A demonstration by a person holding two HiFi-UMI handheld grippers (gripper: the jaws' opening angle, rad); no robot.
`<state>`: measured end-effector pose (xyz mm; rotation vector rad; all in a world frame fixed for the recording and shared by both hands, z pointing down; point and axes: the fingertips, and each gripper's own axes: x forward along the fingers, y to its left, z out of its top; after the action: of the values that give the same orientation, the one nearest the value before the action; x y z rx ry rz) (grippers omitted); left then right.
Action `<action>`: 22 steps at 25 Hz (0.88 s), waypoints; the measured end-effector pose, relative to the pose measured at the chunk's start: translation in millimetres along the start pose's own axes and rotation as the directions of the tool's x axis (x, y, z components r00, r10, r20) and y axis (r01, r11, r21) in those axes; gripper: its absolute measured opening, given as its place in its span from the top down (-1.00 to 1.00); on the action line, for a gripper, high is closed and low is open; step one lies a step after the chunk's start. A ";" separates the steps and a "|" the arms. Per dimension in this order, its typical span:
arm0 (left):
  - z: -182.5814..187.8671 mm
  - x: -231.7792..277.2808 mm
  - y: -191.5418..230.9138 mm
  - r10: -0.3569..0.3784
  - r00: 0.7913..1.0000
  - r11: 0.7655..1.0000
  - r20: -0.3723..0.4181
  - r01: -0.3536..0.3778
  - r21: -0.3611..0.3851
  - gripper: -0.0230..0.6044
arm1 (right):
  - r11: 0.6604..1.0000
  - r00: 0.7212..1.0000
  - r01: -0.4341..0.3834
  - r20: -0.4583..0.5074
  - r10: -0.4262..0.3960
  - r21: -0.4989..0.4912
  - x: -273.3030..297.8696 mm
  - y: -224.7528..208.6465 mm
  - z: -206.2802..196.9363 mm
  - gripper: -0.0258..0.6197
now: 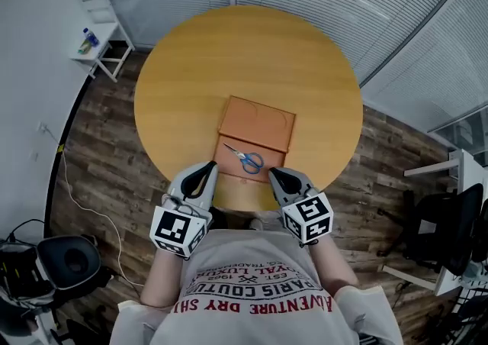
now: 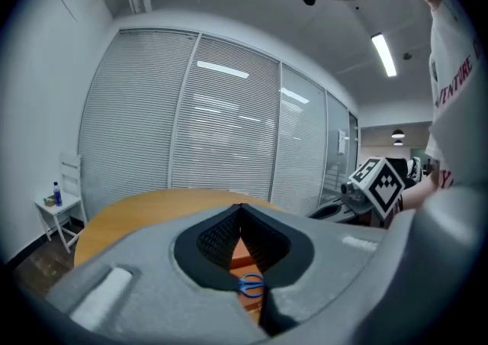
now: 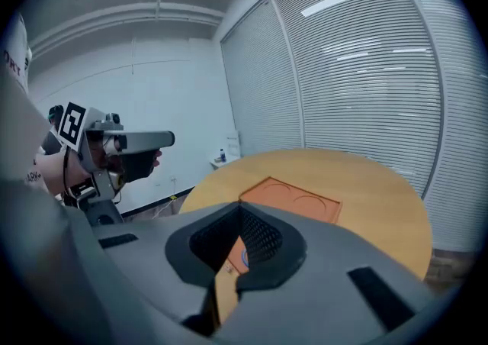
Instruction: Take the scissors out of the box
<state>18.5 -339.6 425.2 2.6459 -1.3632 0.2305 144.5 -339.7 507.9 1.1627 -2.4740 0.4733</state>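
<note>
**Fingertips together, nothing held, just short of box (image 1: 255, 128)**

Left gripper (image 1: 207, 169) and right gripper (image 1: 275, 174) are both pinched closed and empty, one at each near corner of the box. Scissors (image 1: 244, 156) lie flat inside the box. Approach step, I judge; next I must open one gripper over them.

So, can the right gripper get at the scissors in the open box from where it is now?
Probably yes. The scissors lie uncovered in the open box, just ahead of the right gripper, with nothing between them. Its fingers are shut, so they must open first.
</note>
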 end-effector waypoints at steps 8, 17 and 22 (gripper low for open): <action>-0.1 34.6 38.6 -0.138 0.990 0.990 -0.020 0.138 0.011 0.90 | 0.998 0.984 0.068 -0.165 -0.065 0.011 49.9 -5.6 -26.2 0.89; -15.6 53.4 87.8 -0.204 0.978 0.979 -0.054 0.202 -0.027 0.90 | 0.982 0.852 0.018 -0.510 -0.113 -0.187 116.2 -10.3 -84.8 0.71; -27.3 53.2 95.3 -0.193 0.979 0.981 -0.071 0.190 -0.051 0.90 | 0.961 0.759 -0.054 -0.636 -0.137 -0.271 130.5 -18.9 -115.9 0.65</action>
<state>-30.6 -430.7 469.3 2.6798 -1.0702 0.2698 102.9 -385.8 672.1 0.7599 -1.8210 0.4132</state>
